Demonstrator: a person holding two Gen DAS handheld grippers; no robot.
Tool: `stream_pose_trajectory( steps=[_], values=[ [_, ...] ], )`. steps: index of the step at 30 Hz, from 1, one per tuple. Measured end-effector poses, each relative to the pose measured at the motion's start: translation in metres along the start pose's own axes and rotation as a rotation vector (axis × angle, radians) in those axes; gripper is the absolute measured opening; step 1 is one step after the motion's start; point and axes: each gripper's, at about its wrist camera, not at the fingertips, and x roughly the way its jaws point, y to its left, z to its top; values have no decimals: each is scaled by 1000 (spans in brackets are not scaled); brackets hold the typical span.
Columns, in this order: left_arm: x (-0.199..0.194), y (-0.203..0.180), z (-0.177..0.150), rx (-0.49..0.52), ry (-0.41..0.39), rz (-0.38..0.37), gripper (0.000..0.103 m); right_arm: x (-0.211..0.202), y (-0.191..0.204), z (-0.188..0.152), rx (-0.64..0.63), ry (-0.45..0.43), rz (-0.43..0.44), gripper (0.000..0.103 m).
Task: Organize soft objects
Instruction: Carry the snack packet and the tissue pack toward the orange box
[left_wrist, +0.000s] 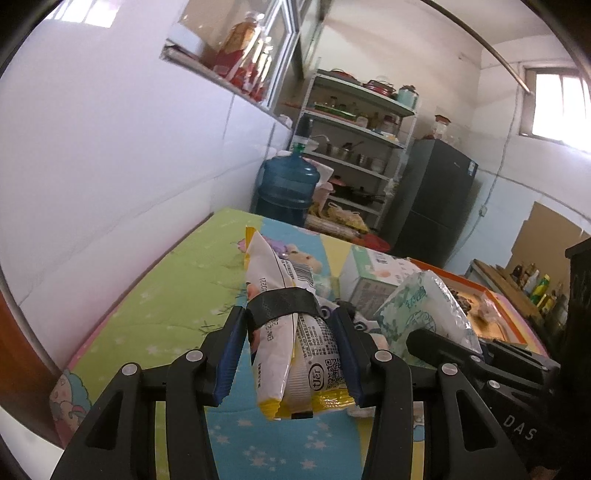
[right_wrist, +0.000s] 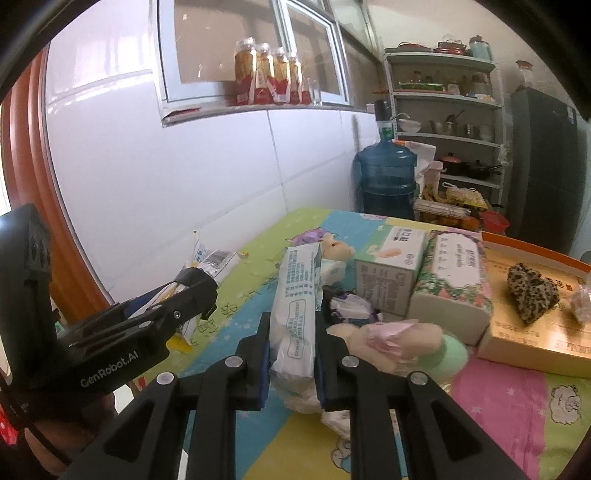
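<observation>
My left gripper (left_wrist: 290, 314) is shut on a white and yellow snack packet (left_wrist: 291, 332), held above the colourful mat (left_wrist: 166, 302). It also shows at the left of the right wrist view (right_wrist: 195, 284). My right gripper (right_wrist: 291, 325) is shut on a white and green tissue pack (right_wrist: 295, 299), which also shows in the left wrist view (left_wrist: 424, 314). A plush toy (right_wrist: 406, 347) lies just right of my right gripper. Two tissue boxes (right_wrist: 391, 262) (right_wrist: 450, 288) stand behind it.
An orange flat box (right_wrist: 535, 325) with a leopard-print item (right_wrist: 528, 291) lies at the right. A small plush (right_wrist: 332, 251) lies further back. A blue water jug (right_wrist: 384, 177), a shelf rack (right_wrist: 443, 110) and a dark fridge (right_wrist: 543, 166) stand beyond the mat. The white wall is on the left.
</observation>
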Motion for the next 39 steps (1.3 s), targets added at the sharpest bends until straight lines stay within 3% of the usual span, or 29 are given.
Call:
stream_pose_trajectory(
  steps=[23,39],
  values=[
    [6,-82,4,157,15,-38,49,-50,-79,-7,144,-109,-56,19],
    [36,-172,5,270,37,-148,45,-91,-163,-15,233,-183,-171,19]
  ],
)
